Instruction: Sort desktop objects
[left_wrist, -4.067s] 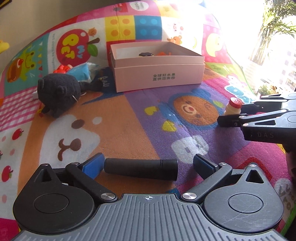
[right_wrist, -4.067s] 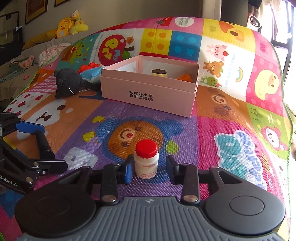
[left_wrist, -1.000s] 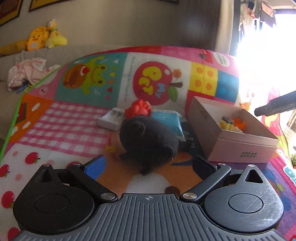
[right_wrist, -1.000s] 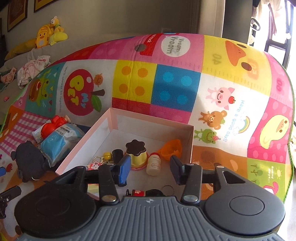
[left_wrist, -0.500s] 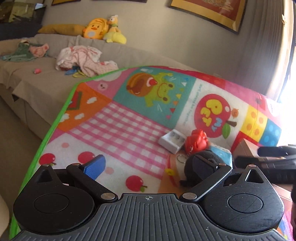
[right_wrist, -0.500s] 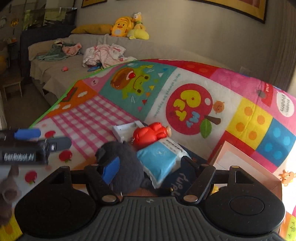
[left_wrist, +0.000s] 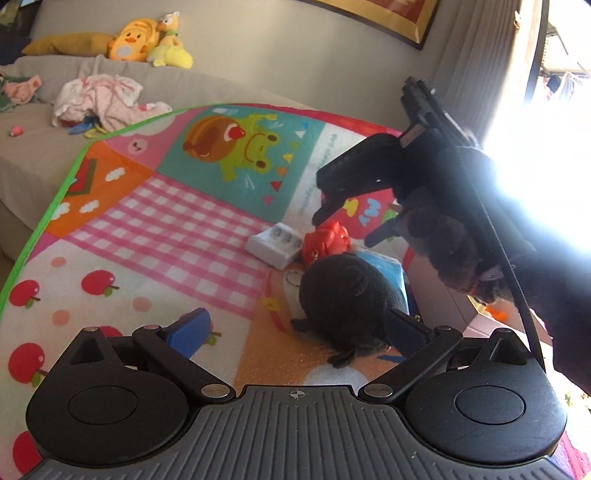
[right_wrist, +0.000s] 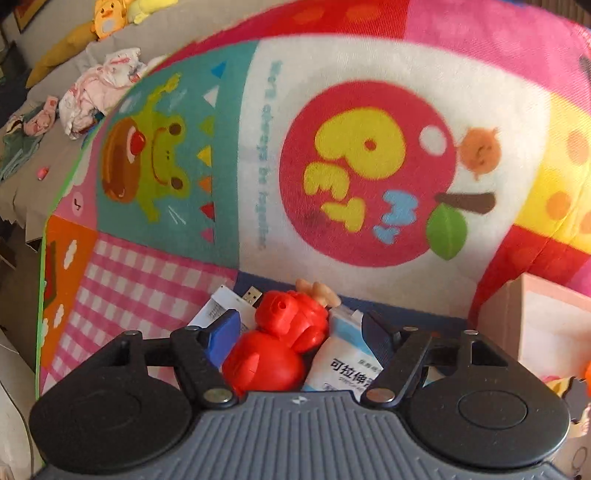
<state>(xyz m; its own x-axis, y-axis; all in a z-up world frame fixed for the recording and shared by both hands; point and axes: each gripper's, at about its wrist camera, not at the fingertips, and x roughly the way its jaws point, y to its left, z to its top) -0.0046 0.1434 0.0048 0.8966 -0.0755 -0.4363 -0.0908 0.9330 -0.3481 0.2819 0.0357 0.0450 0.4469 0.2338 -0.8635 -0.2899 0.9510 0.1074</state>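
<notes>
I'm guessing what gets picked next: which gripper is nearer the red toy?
Right. The right gripper is open with the red toy between its fingers; the left gripper hangs back, open, beyond the black plush.

A red toy (right_wrist: 275, 347) and black plush (left_wrist: 347, 295) lie on a multicoloured cartoon-patterned mat (left_wrist: 177, 236) with pink checks.

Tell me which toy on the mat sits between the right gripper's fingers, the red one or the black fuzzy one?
The red toy. It sits between the open right gripper fingers, while the black plush lies off by the left gripper.
</notes>
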